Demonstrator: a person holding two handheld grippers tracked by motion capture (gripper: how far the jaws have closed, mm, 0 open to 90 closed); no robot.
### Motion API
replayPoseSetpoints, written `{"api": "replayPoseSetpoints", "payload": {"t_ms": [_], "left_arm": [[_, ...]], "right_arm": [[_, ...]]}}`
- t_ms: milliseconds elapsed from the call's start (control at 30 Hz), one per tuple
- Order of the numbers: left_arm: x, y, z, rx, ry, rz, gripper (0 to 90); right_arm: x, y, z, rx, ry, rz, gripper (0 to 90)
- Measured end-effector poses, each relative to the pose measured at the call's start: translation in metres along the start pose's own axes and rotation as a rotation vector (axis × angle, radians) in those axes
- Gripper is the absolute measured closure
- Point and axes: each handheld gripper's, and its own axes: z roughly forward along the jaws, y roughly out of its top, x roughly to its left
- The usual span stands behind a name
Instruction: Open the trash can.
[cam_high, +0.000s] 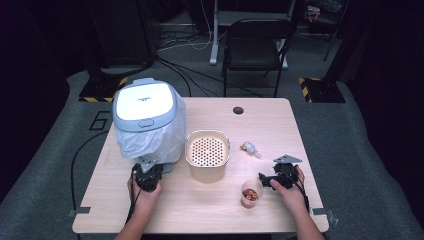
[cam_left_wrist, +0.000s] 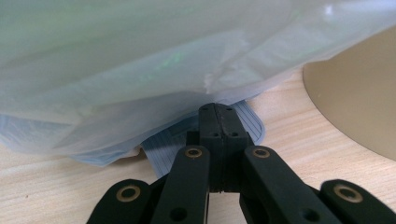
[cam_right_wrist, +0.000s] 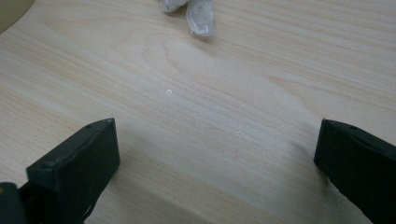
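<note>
Risk assessment, bin pedal step: left gripper (cam_left_wrist: 218, 122) sits at the foot of the lidded bin (cam_high: 147, 107), near the bench's left edge, jaws clenched together with nothing between them, tips resting on the ribbed grey pedal (cam_left_wrist: 243, 122) that pokes out under the loose liner bag (cam_left_wrist: 140, 70). Lid looks closed in the high view. Judged step: press pedal to raise lid

Hazards:
- Tips sit at the pedal's inner end, close to the bin wall; a push there may give poor leverage, or slide off the ribs onto the bench
- Liner bag hangs over the pedal; tips may snag or drag it
- Bin may tip or skid toward the bench's far edge if force goes forward rather than down
- Beige perforated tub (cam_high: 207, 155) stands just beside the bin; a skid could knock it

Right gripper (cam_high: 272, 179) is released, jaws wide apart over bare bench near the right edge, w/ small cup (cam_high: 251, 193) just beside it and a crumpled wrapper (cam_right_wrist: 194, 11) ahead; a careless sweep could topple the cup
</note>
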Motion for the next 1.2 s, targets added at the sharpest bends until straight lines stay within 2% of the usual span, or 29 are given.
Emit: {"api": "replayPoseSetpoints", "payload": {"t_ms": [33,67,100,167,200,267,400,433,467,500,567,700,767,800,833,867,1100,1200], "left_arm": [[0.0010,-0.0003,-0.0005,0.001,-0.003,0.031,90.0],[-0.0005,-0.0009,0.0003,0.009,0.005,0.013,90.0],[0.0000,-0.0011,0.0006,0.011,0.008,0.026,90.0],[-0.0012,-0.0015,0.0016,0.004,0.008,0.025,90.0],[-0.0002,-0.0012,0.0017,0.008,0.007,0.066,90.0],[0.0007,-0.0019,0.0040,0.039,0.013,0.087,90.0],[0.0015,-0.0018,0.0057,0.068,0.017,0.088,90.0],[0.0001,-0.0016,0.0068,0.061,0.018,0.071,90.0],[0.0004,-0.0009,0.0066,0.075,0.025,0.076,90.0],[-0.0009,-0.0006,0.0076,0.069,0.028,0.067,90.0],[-0.0020,0.0000,0.0071,0.086,0.046,0.084,90.0],[-0.0019,-0.0007,0.0075,0.079,0.044,0.068,90.0],[-0.0001,-0.0031,0.0070,0.060,0.037,0.058,90.0],[-0.0007,-0.0070,0.0065,0.035,0.038,0.052,90.0],[-0.0007,-0.0070,0.0065,0.035,0.038,0.052,90.0],[-0.0017,-0.0068,0.0066,0.035,0.046,0.067,90.0],[-0.0040,-0.0070,0.0066,0.035,0.058,0.079,90.0],[-0.0064,-0.0072,0.0070,0.034,0.076,0.102,90.0]], "right_arm": [[0.0000,0.0000,0.0000,0.000,0.000,0.000,0.0],[0.0000,0.0000,0.0000,0.000,0.000,0.000,0.0],[0.0000,0.0000,0.0000,0.000,0.000,0.000,0.0],[0.0000,0.0000,0.0000,0.000,0.000,0.000,0.0],[-0.0001,0.0000,0.0000,0.000,-0.002,-0.001,0.0],[0.0000,0.0000,0.0000,0.001,0.000,0.000,0.0],[0.0001,-0.0001,-0.0001,0.000,-0.001,0.001,0.0],[0.0001,-0.0001,-0.0001,0.000,-0.001,0.001,0.0],[0.0001,0.0000,-0.0001,0.000,-0.001,0.000,0.0],[0.0001,-0.0001,-0.0001,0.000,-0.001,0.000,0.0],[0.0001,-0.0001,-0.0001,0.000,-0.001,0.000,0.0],[0.0001,-0.0001,-0.0001,0.000,-0.001,0.000,0.0],[0.0001,0.0000,-0.0001,0.000,-0.001,0.000,0.0],[0.0001,0.0000,-0.0001,0.001,-0.001,0.000,0.0],[0.0001,0.0000,-0.0001,0.001,-0.001,0.000,0.0],[0.0001,-0.0001,-0.0001,0.000,-0.001,0.001,0.0],[0.0002,-0.0002,-0.0001,0.000,-0.002,0.001,0.0],[0.0002,-0.0001,-0.0001,0.000,-0.002,0.001,0.0]]}}
